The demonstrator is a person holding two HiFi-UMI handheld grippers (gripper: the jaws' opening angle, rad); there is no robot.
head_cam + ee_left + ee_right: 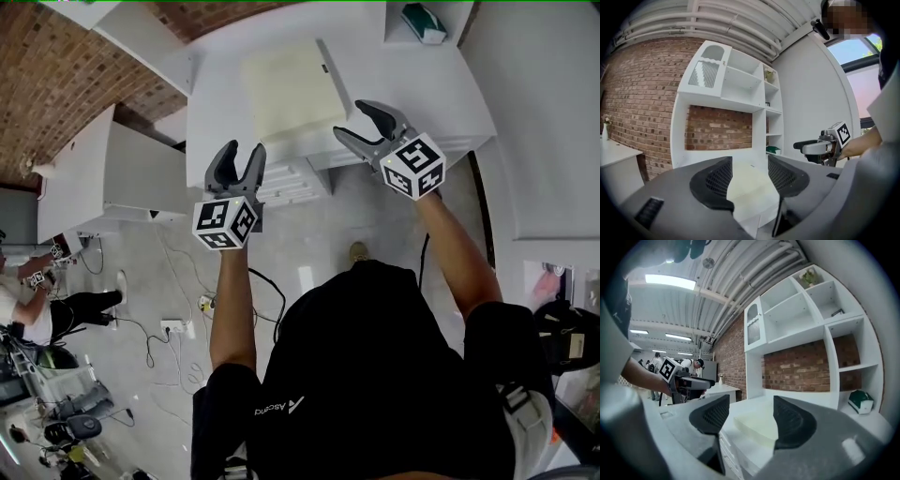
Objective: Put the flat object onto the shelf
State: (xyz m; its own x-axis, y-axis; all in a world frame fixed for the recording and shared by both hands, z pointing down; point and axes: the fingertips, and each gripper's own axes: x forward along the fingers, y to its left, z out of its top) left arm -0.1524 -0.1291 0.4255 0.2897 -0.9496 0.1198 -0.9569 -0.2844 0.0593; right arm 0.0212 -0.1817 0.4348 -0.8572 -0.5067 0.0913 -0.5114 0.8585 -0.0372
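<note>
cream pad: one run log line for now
left gripper: open, empty | right gripper: open, empty | cream pad: flat on white counter, untouched

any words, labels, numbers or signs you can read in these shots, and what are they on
"Asc...": white print beside a triangle mark on the person's black shirt; the remaining letters are too small to read for sure.
Marker cubes on the left gripper and right gripper: black-and-white square patterns only, no letters or numbers.
Green box: any print is too small to read.

Broad counter of a white wooden shelf unit [422, 84] against a red brick wall, pale cream flat rectangular slab [291, 89] lying flat on it, green-and-white box [424, 23] in a side compartment
</note>
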